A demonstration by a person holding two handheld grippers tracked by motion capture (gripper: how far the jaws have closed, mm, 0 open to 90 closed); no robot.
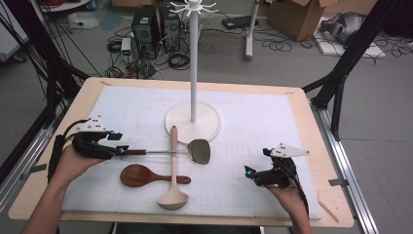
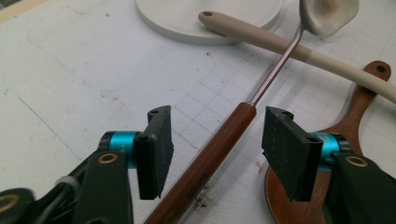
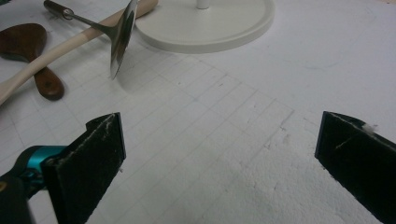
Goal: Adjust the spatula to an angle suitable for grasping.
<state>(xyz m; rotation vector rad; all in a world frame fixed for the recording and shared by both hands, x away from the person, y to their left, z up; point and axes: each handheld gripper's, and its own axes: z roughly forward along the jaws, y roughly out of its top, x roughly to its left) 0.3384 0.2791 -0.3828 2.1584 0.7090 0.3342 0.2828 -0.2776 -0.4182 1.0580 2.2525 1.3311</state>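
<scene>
A metal spatula (image 1: pixel 198 150) with a brown wooden handle (image 2: pixel 210 158) lies across the mat, its shaft crossing over the cream ladle (image 1: pixel 173 192). My left gripper (image 1: pixel 122 149) straddles that handle: in the left gripper view (image 2: pixel 218 113) the handle runs between the two pads, with a gap still showing on the right side. A dark wooden spoon (image 1: pixel 139 175) lies just below, under the ladle's handle. My right gripper (image 1: pixel 255 162) rests at the right of the mat, wide open (image 3: pixel 219 116), with bare mat between its pads.
A white hook stand (image 1: pixel 193 58) rises from a round base (image 1: pixel 204 124) at the middle back of the white gridded mat (image 1: pixel 253 112). The ladle's handle end touches that base. The tan table edge (image 1: pixel 336 195) frames the mat; cables and boxes lie on the floor beyond.
</scene>
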